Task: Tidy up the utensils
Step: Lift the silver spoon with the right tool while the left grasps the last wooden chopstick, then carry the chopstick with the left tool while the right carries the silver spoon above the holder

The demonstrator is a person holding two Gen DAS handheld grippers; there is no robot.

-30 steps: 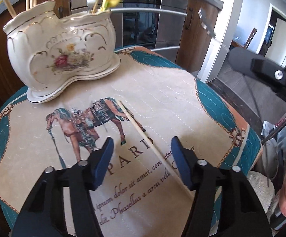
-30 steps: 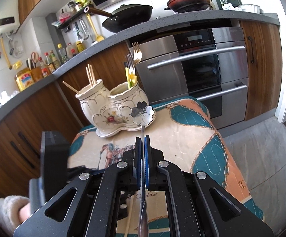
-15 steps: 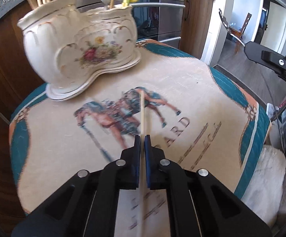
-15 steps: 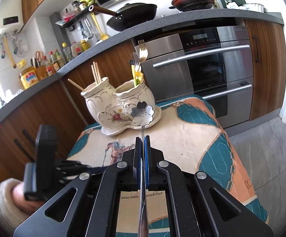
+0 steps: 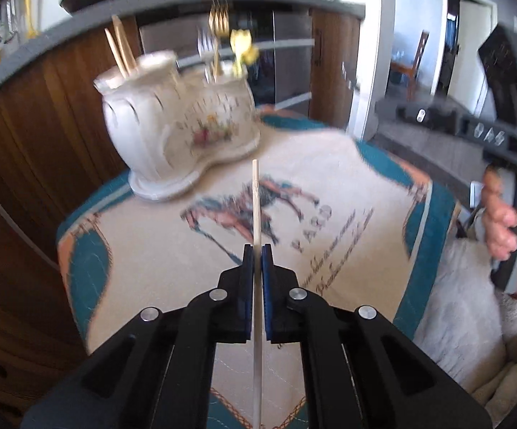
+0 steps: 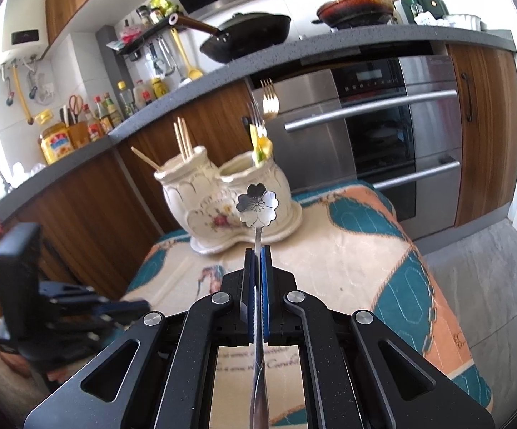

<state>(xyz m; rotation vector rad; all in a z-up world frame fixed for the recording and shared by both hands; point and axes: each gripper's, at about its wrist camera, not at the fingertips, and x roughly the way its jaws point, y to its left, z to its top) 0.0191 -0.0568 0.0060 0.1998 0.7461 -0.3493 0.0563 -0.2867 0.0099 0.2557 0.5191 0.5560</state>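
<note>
The table [image 6: 358, 261], under its horse-print cloth [image 5: 158, 261], fills the middle of both views. At its far side stands the two-pocket ceramic holder [image 6: 222, 207] — chopsticks [image 6: 181, 139] in its left pocket, forks [image 6: 263, 107] in its right. My left gripper [image 5: 257, 250] has its jaws pinched on a single chopstick [image 5: 255, 200], pointing up-frame toward the holder. My right gripper [image 6: 257, 254] clamps a flower-headed spoon [image 6: 258, 203] — its head overlaps the holder's front in frame.

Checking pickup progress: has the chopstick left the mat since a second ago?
Yes. The chopstick, clamped in the left gripper, now points up toward the ceramic holder.
</note>
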